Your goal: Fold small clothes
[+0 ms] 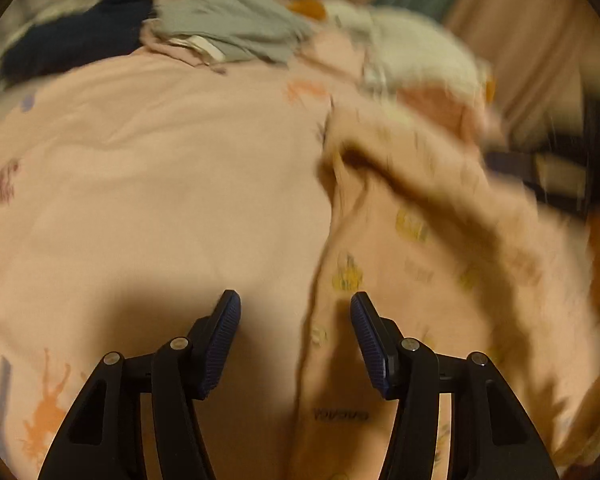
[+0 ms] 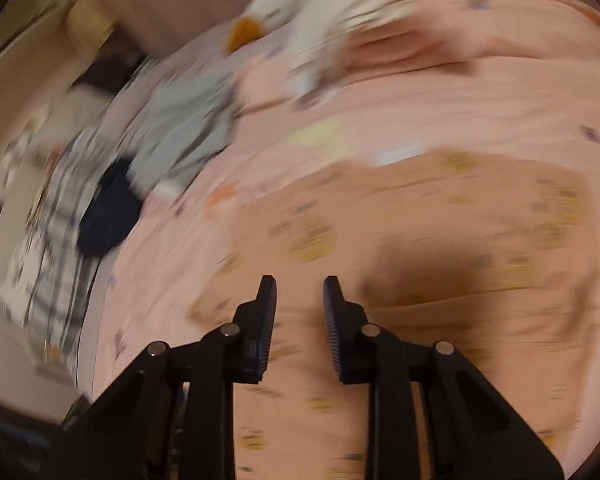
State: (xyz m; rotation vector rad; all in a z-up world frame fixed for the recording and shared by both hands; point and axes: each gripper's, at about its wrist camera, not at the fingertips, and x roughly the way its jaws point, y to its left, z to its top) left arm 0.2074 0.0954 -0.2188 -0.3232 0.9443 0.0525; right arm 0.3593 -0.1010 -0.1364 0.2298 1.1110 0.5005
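Note:
A small peach garment with yellow prints (image 1: 412, 248) lies on the pink bedsheet (image 1: 160, 168), rumpled, with a raised fold across its upper part. My left gripper (image 1: 295, 308) is open and empty, its right finger over the garment's left edge. In the right wrist view the same garment (image 2: 440, 248) lies spread flat under my right gripper (image 2: 300, 292), which is open and empty just above it. Both views are motion-blurred.
A pile of clothes lies at the far side of the bed: a grey piece (image 1: 236, 28), a dark navy piece (image 1: 80, 40) and a white plush toy with orange parts (image 1: 412, 48). The bed's edge and floor clutter (image 2: 40, 208) show at the left in the right wrist view.

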